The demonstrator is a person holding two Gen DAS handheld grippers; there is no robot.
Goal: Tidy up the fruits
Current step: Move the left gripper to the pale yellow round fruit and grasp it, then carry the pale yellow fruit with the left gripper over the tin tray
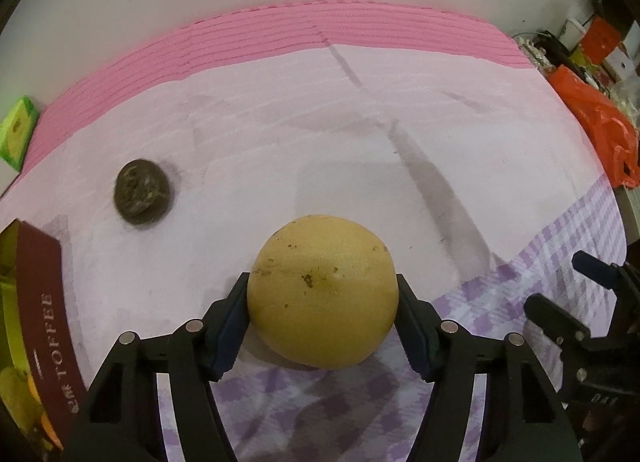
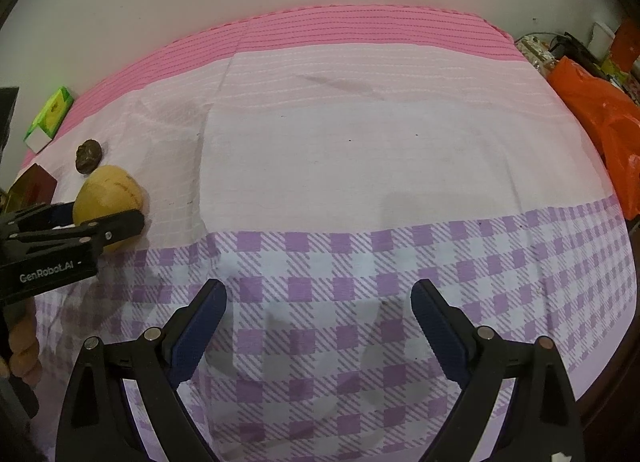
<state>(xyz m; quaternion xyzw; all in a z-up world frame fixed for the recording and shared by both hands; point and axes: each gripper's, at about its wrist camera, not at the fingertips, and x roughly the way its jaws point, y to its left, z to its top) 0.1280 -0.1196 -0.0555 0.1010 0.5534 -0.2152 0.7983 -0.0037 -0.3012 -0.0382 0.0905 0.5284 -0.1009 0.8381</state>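
Sitting low in the centre of the left wrist view, the yellow fruit (image 1: 322, 292) is resting on the cloth (image 1: 320, 142), right where the pale pink band is giving way to the purple check. The left gripper (image 1: 323, 298) is reaching down around it – the blue pads (image 1: 232, 326) are lying against both flanks of the fruit, one on each side, so the jaws are standing about half apart and are clamping it. The fruit is touching the cloth underneath.

Up and to the left in that frame, a dark wrinkled fruit (image 1: 143, 192) is lying on the pale pink part, well apart from the yellow one. A maroon box (image 1: 44, 302) printed with TOFFEE is showing at the lower left edge, with yellow and orange shapes inside it that are too cropped to name. A green packet (image 1: 18, 132) is sitting at the far left edge, and an orange bag (image 1: 592, 118) is bunching at the upper right.

In the right wrist view, the right gripper (image 2: 318, 326) is hanging over the purple check with its jaws spread wide and holding nothing – only cloth is showing between the fingers. At the left edge of that frame the other gripper is appearing side-on around the yellow fruit, with a person's hand (image 2: 22, 346) below it.
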